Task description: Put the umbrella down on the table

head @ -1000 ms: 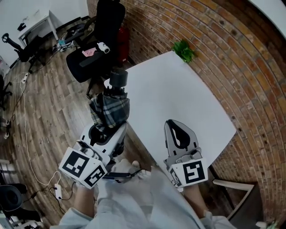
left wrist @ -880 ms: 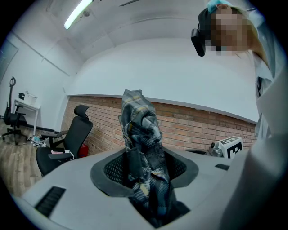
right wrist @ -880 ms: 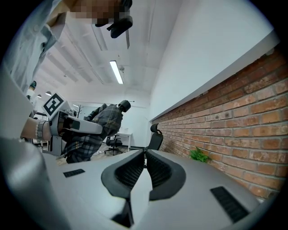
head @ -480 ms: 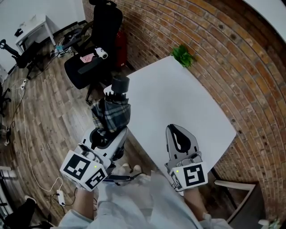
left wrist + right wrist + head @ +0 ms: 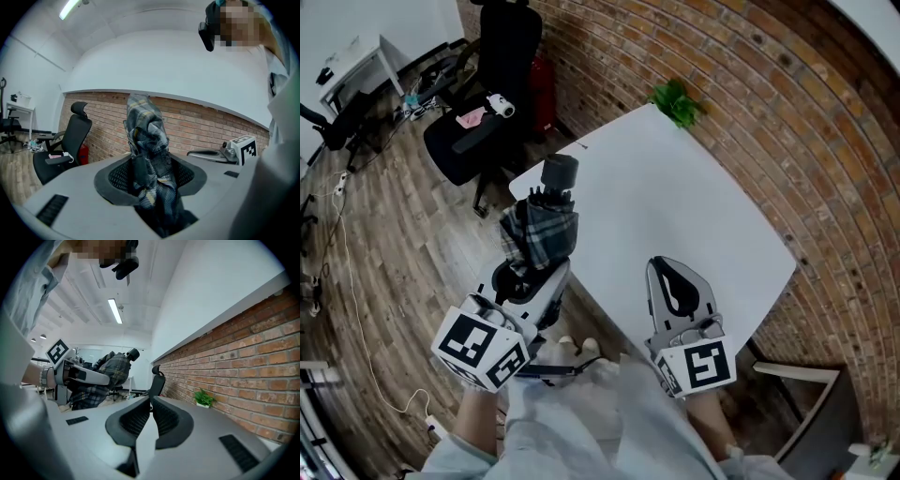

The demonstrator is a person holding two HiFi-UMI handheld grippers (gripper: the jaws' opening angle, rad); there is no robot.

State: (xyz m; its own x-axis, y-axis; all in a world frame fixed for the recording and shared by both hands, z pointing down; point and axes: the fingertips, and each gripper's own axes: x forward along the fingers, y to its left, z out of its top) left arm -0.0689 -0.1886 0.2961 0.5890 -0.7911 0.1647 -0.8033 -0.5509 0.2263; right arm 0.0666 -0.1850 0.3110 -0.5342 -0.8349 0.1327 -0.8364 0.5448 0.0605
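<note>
Room: red-brown brick wall (image 5: 769, 84) curving behind, wood-plank floor (image 5: 403, 234) on the side of the left fingers.
Worktop: a white square worktop (image 5: 675, 197), its bare top spreading ahead of both pairs of fingers.
Left gripper: the left gripper (image 5: 151, 176), with its black-and-white marker cube (image 5: 483, 342) behind the fingers, points roughly level toward the worktop's nearest corner.
Left fingers: the ribbed black fingers (image 5: 117, 176) stand wide and clamp the fabric bundle from both sides.
Umbrella: a folded umbrella of grey-blue plaid cloth (image 5: 539, 230) sits between the left fingers and runs on past their tips. Its round black end lies farthest from them, over the worktop's corner. Whether that end touches the surface cannot be told.
Right gripper: the right gripper (image 5: 667, 272) hovers over the near edge of the worktop, well apart from the umbrella.
Right fingers: the fingers (image 5: 133, 420) meet at their tips with nothing between them.
Plant: a small green leafy plant (image 5: 675, 98) stands at the far corner, well beyond the right fingertips.
Chair: a black office chair (image 5: 483, 103) stands on the floor beyond the left fingertips, past the umbrella's end.
</note>
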